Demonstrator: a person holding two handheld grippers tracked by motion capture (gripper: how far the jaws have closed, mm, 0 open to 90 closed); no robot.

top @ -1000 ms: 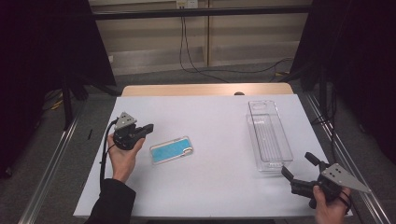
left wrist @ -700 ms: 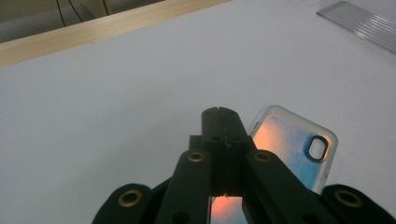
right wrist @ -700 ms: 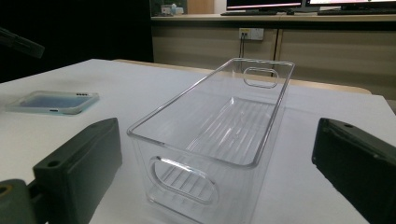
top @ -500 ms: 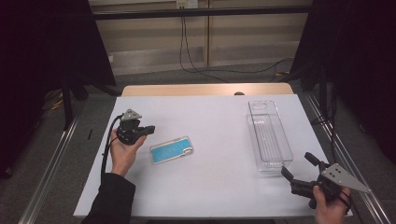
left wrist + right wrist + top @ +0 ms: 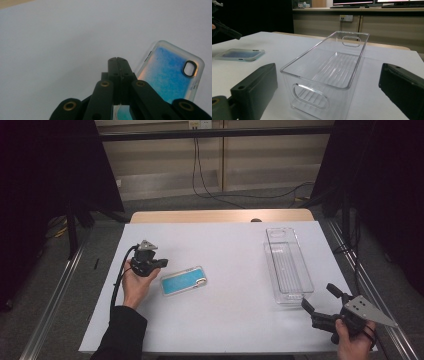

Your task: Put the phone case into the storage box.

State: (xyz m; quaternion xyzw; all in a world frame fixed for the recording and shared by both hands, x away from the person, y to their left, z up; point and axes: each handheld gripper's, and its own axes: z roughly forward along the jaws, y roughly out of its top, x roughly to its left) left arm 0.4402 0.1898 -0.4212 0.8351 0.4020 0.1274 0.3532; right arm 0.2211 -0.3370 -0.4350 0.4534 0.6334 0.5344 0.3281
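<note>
The blue phone case (image 5: 183, 280) lies flat on the white table (image 5: 225, 320), camera cutout toward the clear bin (image 5: 288, 267), which stands well apart from it toward the table's right edge. A bare strip of wood shows at the table's far edge beyond the case; past that are grey floor, a pale wall with trailing cables, and dark curtains on both sides.

The left gripper (image 5: 161, 263) sits just beside the case's left end, its jaws pressed together with nothing between them. The right gripper (image 5: 320, 297) rests far from the case, just before the bin's near end, jaws spread wide and empty.

The left gripper view looks down past the closed tips (image 5: 117, 60) onto the case (image 5: 170, 72), showing its clear rim and dark-ringed cutout. The right gripper view shows the bin's (image 5: 332, 72) ribbed floor and handle slots, with a wall socket and monitors behind.
</note>
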